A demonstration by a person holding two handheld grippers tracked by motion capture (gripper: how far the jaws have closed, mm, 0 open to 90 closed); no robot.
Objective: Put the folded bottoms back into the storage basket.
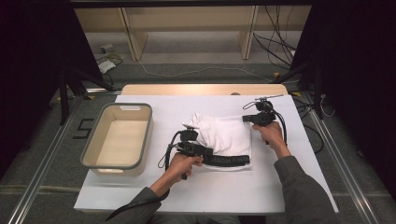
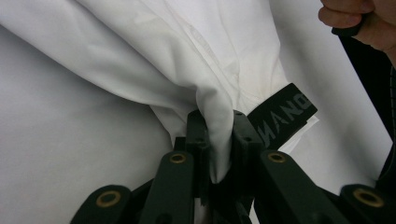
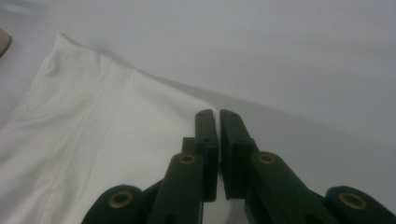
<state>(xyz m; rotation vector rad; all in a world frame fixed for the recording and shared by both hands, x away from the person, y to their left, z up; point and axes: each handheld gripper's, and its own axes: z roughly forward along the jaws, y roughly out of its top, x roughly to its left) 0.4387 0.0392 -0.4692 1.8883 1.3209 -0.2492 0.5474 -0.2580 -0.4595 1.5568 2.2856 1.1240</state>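
Observation:
A white garment [image 1: 224,135] with a black lettered waistband [image 1: 226,160] lies crumpled in the middle of the white table [image 1: 201,191]. My left gripper [image 1: 189,140] is at its left side, shut on a bunched fold of the white cloth [image 2: 163,56]; the fold runs down between the jaws of the left gripper [image 2: 217,121], with the waistband [image 2: 280,116] just to their right. My right gripper [image 1: 254,118] sits at the garment's far right corner. In its own view the right gripper [image 3: 217,114] has its jaws together at the edge of the flat cloth [image 3: 93,130]; no cloth shows between them.
A beige bin with a grey rim [image 1: 112,166] stands empty on the table's left side. Bare white table lies in front of and to the right of the garment. The person's right hand [image 2: 355,16] appears at the top right of the left gripper view.

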